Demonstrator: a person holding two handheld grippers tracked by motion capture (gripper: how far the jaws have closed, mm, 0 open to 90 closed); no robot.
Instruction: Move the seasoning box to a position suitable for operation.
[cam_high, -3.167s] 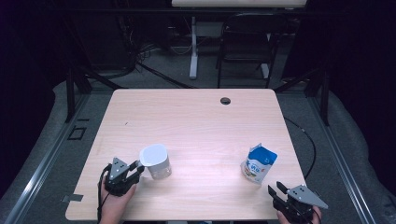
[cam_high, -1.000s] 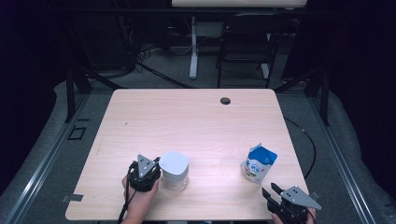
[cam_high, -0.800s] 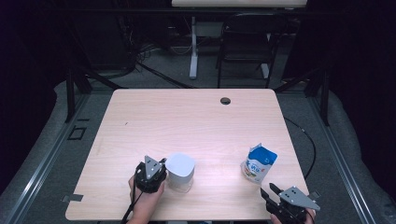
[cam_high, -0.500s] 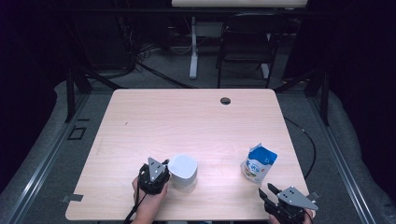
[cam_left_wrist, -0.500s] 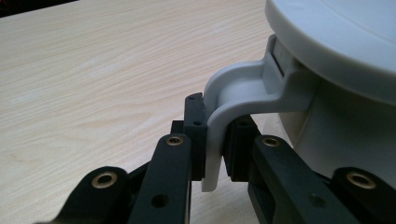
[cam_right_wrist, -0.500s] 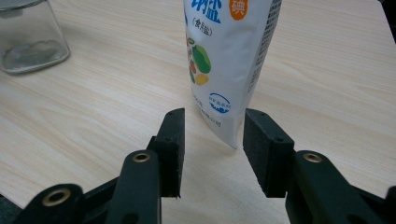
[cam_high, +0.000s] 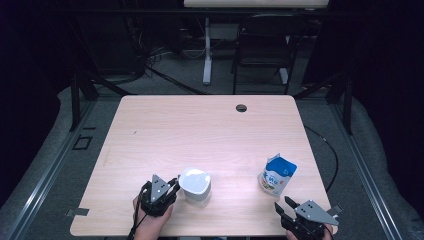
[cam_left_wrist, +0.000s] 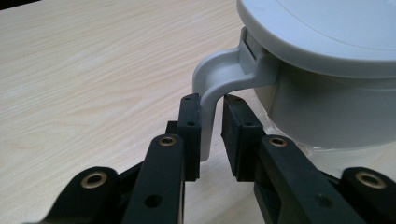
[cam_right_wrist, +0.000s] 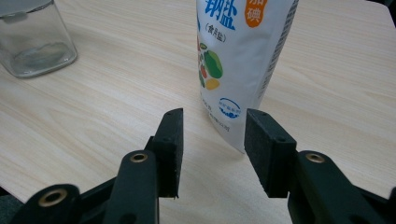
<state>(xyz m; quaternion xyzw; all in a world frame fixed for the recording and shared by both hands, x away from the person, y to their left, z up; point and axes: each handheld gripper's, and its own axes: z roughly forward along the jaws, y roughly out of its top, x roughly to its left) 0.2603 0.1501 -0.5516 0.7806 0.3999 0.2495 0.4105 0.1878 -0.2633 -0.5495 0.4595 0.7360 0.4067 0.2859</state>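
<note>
High view shows the left gripper (cam_high: 172, 186) low over the desk (cam_high: 200, 130) near its front edge, left of the middle, held in a hand that comes up from below and points right toward a white lidded jar (cam_high: 195, 186). Left gripper view looks along the fingers (cam_left_wrist: 190, 135), which stand on either side of the grey handle (cam_left_wrist: 212, 93) that curves down from the jar's lid. The left finger lies against the handle, while a thin gap shows at the right one, so they bracket it with a loose hold at most; they have just been easing apart.

At the front right corner the right gripper (cam_high: 286, 210) sits level, aimed up the desk at a blue and white pouch (cam_high: 277, 174) standing upright just beyond it. Right gripper view shows its fingers (cam_right_wrist: 170, 149) spread apart with nothing between them and the pouch (cam_right_wrist: 238, 65) close ahead. They have just been opening. The pouch carries blue Chinese characters, an orange patch with white characters, pictures of vegetables and a round blue seal.
</note>
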